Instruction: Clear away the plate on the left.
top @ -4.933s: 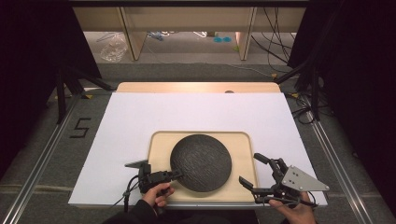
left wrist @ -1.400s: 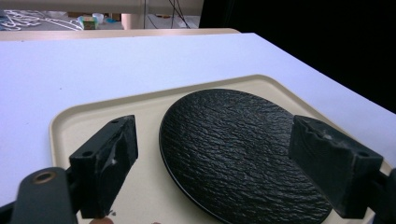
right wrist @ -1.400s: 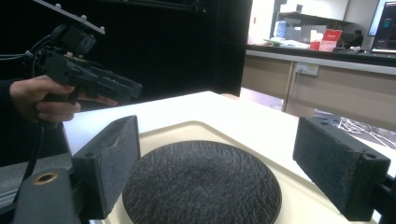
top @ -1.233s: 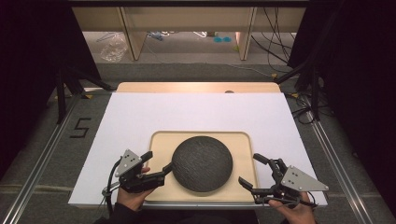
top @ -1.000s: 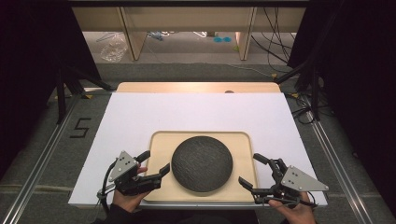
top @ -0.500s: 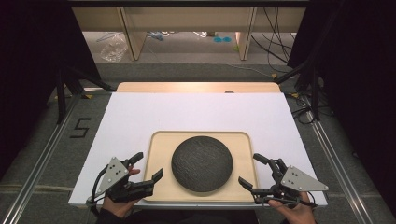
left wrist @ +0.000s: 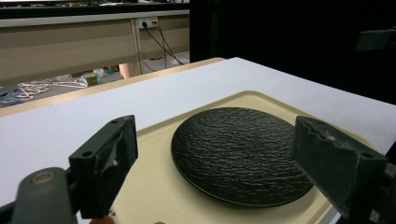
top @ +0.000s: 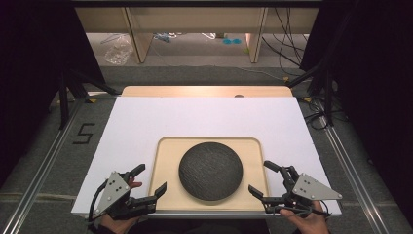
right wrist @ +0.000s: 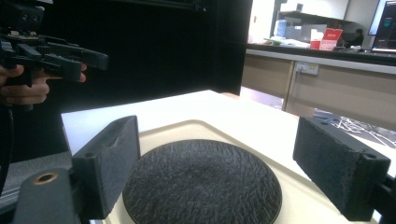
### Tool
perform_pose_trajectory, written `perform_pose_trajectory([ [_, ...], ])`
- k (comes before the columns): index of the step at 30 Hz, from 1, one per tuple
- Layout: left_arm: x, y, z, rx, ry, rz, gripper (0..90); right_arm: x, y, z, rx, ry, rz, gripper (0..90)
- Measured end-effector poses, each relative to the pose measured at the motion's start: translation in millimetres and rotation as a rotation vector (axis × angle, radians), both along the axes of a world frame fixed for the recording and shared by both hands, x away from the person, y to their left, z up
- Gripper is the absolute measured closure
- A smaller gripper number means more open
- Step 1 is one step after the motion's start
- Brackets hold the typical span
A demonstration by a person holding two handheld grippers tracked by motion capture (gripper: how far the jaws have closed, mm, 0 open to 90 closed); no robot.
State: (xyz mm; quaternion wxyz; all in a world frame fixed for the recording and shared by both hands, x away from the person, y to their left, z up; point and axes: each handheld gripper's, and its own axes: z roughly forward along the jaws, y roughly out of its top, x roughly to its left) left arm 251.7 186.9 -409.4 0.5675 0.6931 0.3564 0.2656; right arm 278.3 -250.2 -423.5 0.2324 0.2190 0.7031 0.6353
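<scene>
A round black textured plate (top: 210,171) lies on a beige tray (top: 168,156) at the near middle of the white table top. My left gripper (top: 149,177) is held open off the tray's near left corner, with nothing between its jaws. My right gripper (top: 263,178) is held open off the tray's near right corner, also with nothing in it. In the left gripper view the plate (left wrist: 240,153) lies on the tray (left wrist: 154,182) ahead of the wide-apart jaws. The right gripper view shows the plate (right wrist: 201,184) and, at upper left, the left gripper (right wrist: 100,59) in a hand.
The white sheet (top: 204,122) covers a wooden table whose far edge (top: 204,90) shows beyond it. Black stands and cables sit on the grey floor at both sides. A number 5 (top: 84,132) is marked on the floor left of the table.
My left gripper has drawn back from the plate's left edge to the near left, off the tray, and stands open. The plate has stayed on the tray. My right gripper has not moved.
</scene>
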Motion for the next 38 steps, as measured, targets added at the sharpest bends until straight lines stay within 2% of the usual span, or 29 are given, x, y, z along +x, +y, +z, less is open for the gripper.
perform_pose_trajectory([
  [7,-4.1,6.9,0.5,-0.004,0.0,0.012,14.2,-0.6,-0.2,0.3,-0.005,0.001,0.005,15.9],
  [18,-10.8,10.6,-3.2,0.015,0.033,0.012,14.1,-0.4,0.0,0.1,-0.006,-0.001,-0.004,15.9],
  [38,-11.7,8.7,-3.5,0.025,0.028,0.011,14.0,-0.2,-0.1,0.1,-0.006,-0.003,-0.002,15.9],
])
